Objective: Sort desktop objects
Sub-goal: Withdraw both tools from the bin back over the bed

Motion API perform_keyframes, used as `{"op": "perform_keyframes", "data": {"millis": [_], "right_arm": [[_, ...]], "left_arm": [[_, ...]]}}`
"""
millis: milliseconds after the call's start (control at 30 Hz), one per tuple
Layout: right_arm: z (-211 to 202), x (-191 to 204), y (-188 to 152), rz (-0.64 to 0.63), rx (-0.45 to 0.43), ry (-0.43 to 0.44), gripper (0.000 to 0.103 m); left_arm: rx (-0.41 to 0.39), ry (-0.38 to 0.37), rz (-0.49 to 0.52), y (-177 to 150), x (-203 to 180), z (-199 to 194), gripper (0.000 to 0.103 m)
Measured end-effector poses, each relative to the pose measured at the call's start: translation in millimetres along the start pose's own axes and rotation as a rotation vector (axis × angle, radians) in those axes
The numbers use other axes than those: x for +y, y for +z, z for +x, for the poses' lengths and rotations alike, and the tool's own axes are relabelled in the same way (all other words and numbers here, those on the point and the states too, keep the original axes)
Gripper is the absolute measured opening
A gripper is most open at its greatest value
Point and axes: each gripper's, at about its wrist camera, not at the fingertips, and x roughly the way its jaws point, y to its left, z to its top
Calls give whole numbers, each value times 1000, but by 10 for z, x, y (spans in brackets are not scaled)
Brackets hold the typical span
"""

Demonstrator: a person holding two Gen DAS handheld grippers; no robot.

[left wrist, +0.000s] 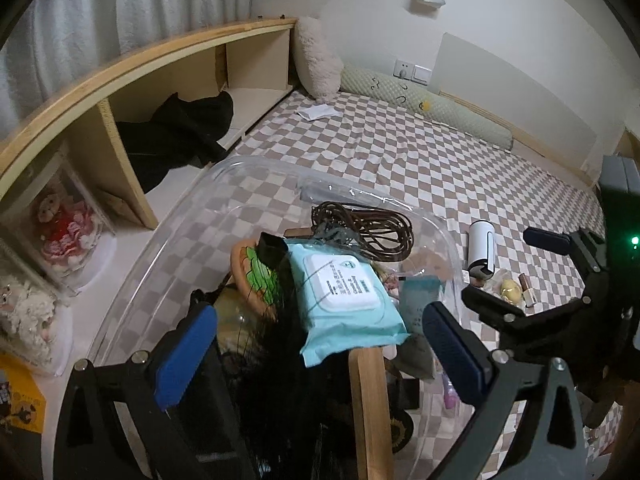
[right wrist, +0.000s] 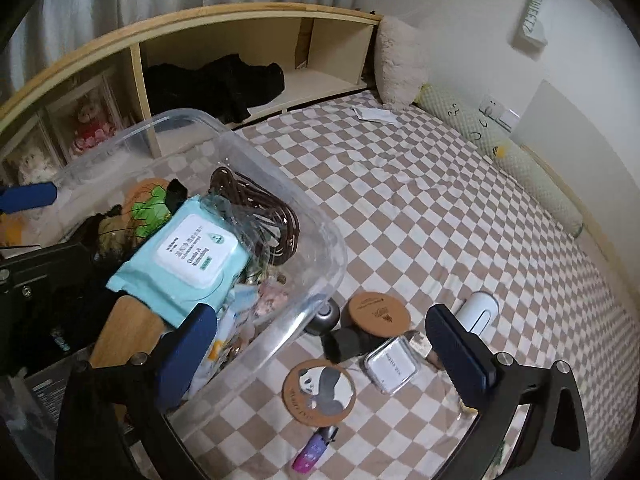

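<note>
A clear plastic bin (left wrist: 248, 160) on the checkered bed holds a light-blue wipes pack (left wrist: 344, 300), a brown cord coil (left wrist: 372, 232), a wooden brush handle (left wrist: 368, 400) and other items. My left gripper (left wrist: 320, 356) hangs open over the bin, above the wipes, holding nothing. My right gripper (right wrist: 322, 354) is open beside the bin (right wrist: 304, 320), above a panda coaster (right wrist: 319, 394), a clear small box (right wrist: 394, 364) and a cork coaster (right wrist: 378, 314). A white cylinder (right wrist: 478, 312) and a purple-pink stick (right wrist: 314, 450) also lie loose.
A wooden shelf headboard (left wrist: 120, 80) with dark clothes (left wrist: 180, 132) and boxed dolls (left wrist: 64, 232) borders the bed on the left. A fluffy pillow (right wrist: 398, 64) and a long bolster (right wrist: 520, 164) line the far wall. Open checkered sheet (right wrist: 440, 208) stretches beyond the bin.
</note>
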Motion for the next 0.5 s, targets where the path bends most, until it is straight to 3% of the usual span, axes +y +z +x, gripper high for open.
{"op": "perform_keyframes", "data": {"millis": [500], "right_arm": [[-746,-167,-431,120,-150,67,103]], "left_arm": [[-129,31,0,-321,-191,-621,103]]}}
